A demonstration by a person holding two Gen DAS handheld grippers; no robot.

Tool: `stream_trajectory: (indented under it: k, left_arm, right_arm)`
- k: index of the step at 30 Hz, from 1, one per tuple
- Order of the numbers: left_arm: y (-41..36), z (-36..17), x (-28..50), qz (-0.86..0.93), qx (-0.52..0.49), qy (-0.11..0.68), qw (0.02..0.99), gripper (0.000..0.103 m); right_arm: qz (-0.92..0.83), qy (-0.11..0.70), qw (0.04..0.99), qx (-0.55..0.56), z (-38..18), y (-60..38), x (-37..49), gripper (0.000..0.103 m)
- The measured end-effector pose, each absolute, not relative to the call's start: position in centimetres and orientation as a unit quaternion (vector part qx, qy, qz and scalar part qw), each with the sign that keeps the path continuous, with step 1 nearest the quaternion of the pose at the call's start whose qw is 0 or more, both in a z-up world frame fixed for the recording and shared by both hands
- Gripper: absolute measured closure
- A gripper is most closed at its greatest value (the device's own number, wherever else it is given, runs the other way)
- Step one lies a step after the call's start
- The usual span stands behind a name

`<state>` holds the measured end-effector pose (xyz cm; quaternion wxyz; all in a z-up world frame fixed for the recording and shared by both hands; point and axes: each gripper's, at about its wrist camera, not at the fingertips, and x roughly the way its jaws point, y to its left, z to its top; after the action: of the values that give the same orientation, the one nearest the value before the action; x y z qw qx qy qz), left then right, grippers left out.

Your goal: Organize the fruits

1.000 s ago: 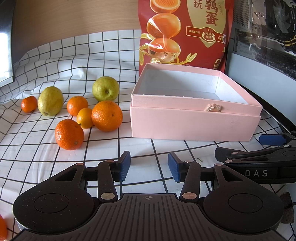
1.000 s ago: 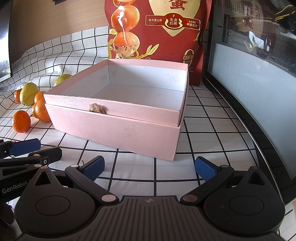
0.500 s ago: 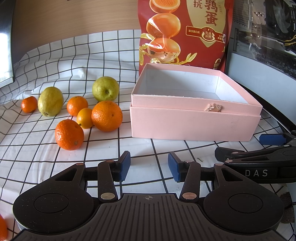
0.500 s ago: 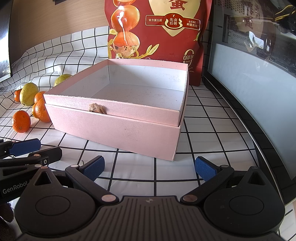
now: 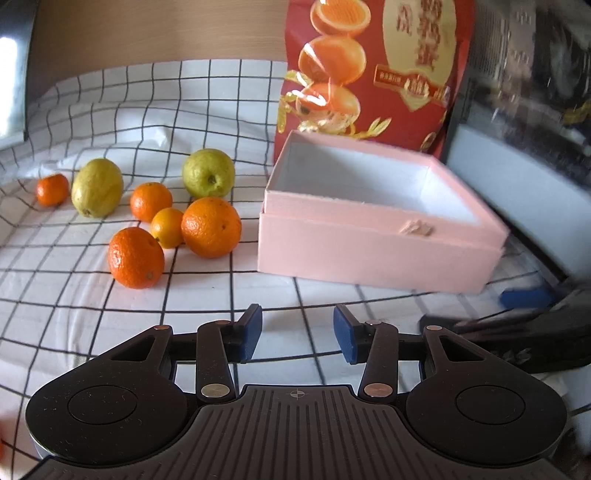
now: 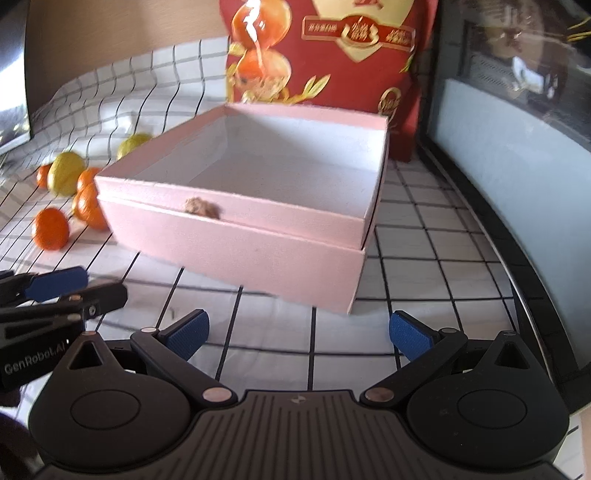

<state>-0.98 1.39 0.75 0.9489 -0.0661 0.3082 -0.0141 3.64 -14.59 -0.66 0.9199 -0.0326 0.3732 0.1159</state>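
Note:
Several oranges, the biggest orange among them, and two yellow-green fruits lie loose on the checked cloth, left of an open pink box. The box's white inside holds nothing. My left gripper hovers over the cloth in front of the fruit and the box; its jaws are closing with nothing between them. My right gripper stands wide open before the box's near corner, holding nothing. Each gripper shows at the edge of the other's view: the left gripper and the right gripper.
A tall red snack bag stands right behind the box. A dark appliance with a grey front lines the right side. A wooden wall backs the cloth, and a screen's edge is at far left.
The left gripper's fingers have come closer together, and its view has rolled a little, so the box now looks tilted. The right view has shifted only slightly; fruits and box have not moved.

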Motion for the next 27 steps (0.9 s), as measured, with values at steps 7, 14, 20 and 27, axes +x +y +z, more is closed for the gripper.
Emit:
stream_trajectory:
  k: [7,14,20,27]
  left_arm:
    - [7.1,4.3,-6.3,-0.021,-0.1,0.237,0.966,0.056]
    - [17.0,5.4,-13.2,0.097,-0.155,0.183,0.966,0.056]
    - [25.3,6.6,-19.4,0.239,-0.208,0.114,0.942,0.056]
    - [31.4,6.3,-24.7,0.315,-0.251,0.092,0.911,0.056]
  right_arm:
    - [0.111,0.374,0.92,-0.035,-0.5,-14.7,2.5,0.0]
    - [0.111,0.372,0.921,-0.036,-0.4,-14.7,2.4,0.0]
    - [0.162,0.356,0.918,-0.058,0.4,-11.6,0.6,0.002]
    - [0.303,0.265,0.906,-0.129,3.3,-2.3,-5.3,0.002]
